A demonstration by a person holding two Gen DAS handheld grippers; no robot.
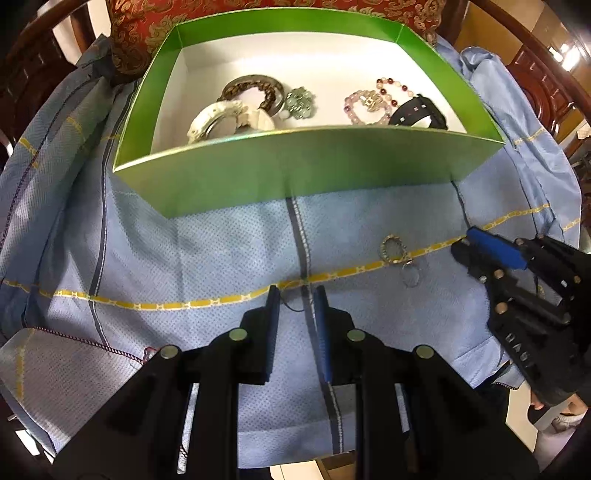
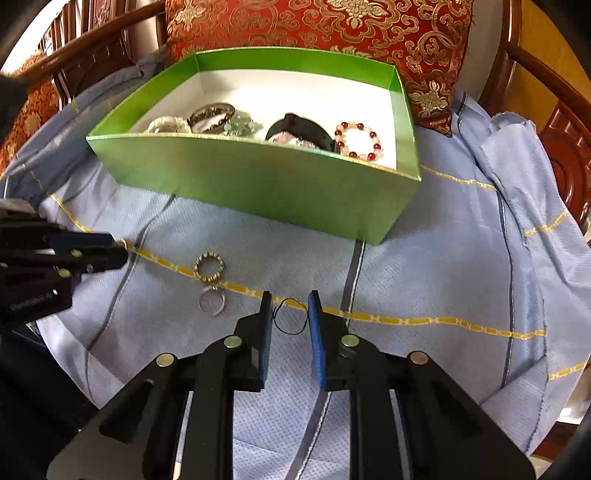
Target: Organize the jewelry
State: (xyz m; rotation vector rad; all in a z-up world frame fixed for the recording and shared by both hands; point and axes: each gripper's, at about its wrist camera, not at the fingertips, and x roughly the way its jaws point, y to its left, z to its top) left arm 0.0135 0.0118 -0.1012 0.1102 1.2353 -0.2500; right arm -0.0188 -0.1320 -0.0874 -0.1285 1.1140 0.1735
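Left to right in the right wrist view: the left gripper (image 2: pixel 123 254), black with blue pads, enters from nine o'clock, its jaws narrowed with nothing between them. Just beyond its tips, toward three o'clock, lies the small gold beaded ring with a silver loop attached (image 2: pixel 209 266) on the pale blue cloth with yellow stripes (image 2: pixel 424 266); its long axis runs roughly twelve to six. Next comes the right gripper (image 2: pixel 290 312), jaws likewise narrowed and empty, hovering over a thin black thread loop (image 2: pixel 291 314) on the cloth. The ring sits at ten o'clock from these tips, so the left gripper appears nearer. At twelve o'clock stands the open green cardboard box (image 2: pixel 258 177), already holding bracelets, against a red and gold brocade cushion (image 2: pixel 332 26).
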